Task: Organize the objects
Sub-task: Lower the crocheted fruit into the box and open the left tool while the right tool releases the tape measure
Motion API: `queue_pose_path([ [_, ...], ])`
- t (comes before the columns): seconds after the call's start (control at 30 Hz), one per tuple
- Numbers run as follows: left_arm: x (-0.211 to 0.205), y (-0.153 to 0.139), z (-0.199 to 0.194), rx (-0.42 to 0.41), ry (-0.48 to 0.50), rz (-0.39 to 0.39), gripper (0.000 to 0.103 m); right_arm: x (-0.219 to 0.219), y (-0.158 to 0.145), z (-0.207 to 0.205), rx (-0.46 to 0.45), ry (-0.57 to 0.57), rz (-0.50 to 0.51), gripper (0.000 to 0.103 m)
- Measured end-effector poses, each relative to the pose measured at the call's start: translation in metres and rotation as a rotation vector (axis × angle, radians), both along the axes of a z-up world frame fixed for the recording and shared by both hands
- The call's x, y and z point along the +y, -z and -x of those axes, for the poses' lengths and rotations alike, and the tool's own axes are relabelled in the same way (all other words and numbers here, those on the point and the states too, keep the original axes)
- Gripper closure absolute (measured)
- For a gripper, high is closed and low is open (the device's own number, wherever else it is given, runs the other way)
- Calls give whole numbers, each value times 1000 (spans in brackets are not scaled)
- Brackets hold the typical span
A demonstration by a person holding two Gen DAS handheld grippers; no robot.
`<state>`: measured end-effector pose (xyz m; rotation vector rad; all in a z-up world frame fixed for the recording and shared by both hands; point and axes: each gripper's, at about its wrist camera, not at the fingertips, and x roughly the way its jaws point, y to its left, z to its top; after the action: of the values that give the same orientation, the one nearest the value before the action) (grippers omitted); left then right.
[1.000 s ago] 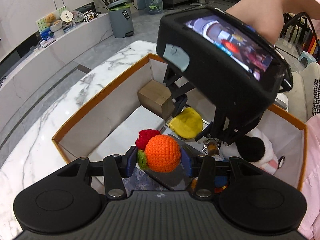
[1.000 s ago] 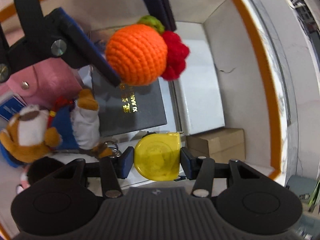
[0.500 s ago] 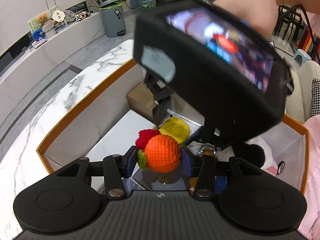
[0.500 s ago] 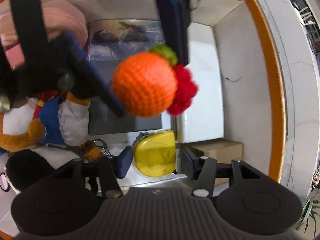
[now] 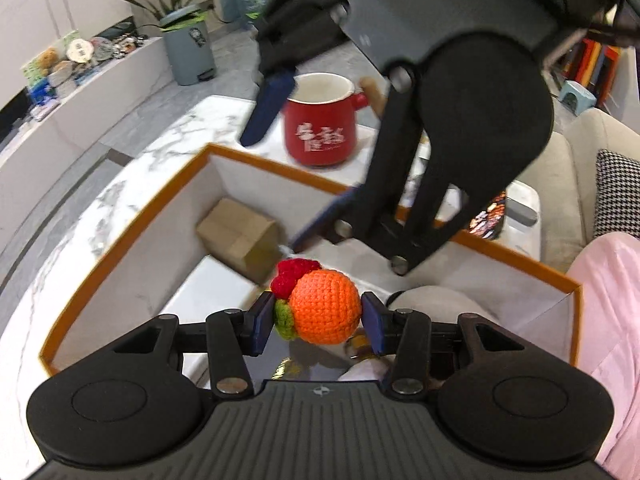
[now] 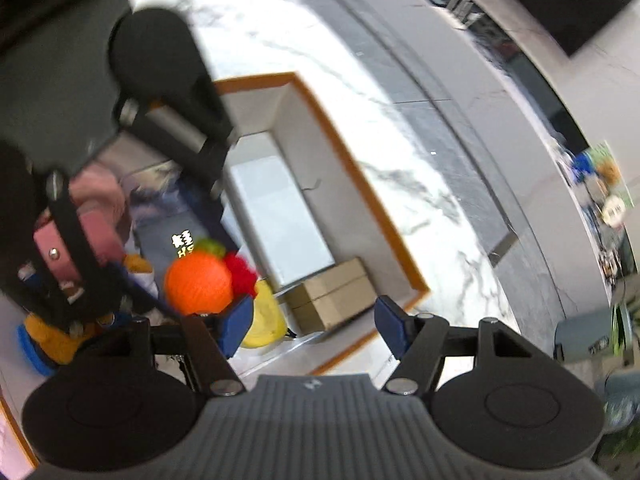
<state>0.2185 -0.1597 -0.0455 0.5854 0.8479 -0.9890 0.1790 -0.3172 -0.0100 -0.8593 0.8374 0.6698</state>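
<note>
Right gripper (image 5: 304, 184) is motion-blurred in left wrist view, covering much of the box's (image 5: 120, 240) far wall. Plush toy (image 6: 52, 336) mostly hidden behind left gripper (image 6: 132, 296). Shelf items (image 6: 600, 188) too small/blurred to ID.

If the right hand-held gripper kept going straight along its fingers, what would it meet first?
Probably the brown cardboard box in the corner of the orange-rimmed box. Its open hand-held gripper holds nothing; depth is unclear.
</note>
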Motion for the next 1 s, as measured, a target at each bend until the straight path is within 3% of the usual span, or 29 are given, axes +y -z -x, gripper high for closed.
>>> queue_pose_path([
  [0.17, -18, 10, -9, 51, 11, -10, 50, -11, -7, 4, -58, 44, -55, 34],
  [0.27, -26, 17, -16, 92, -6, -11, 50, -18, 2, -14, -77, 60, -63, 34],
  [0.57, -30, 34, -24, 173, -62, 7, 42, -28, 4, -13, -63, 82, -93, 34],
  [0.77, -20, 27, -20, 179, -100, 47, 37, -25, 1, -8, -66, 78, -94, 34],
  [1.0, 14, -1, 6, 106, -191, 106, 37, -19, -11, 4, -69, 113, -115, 31],
])
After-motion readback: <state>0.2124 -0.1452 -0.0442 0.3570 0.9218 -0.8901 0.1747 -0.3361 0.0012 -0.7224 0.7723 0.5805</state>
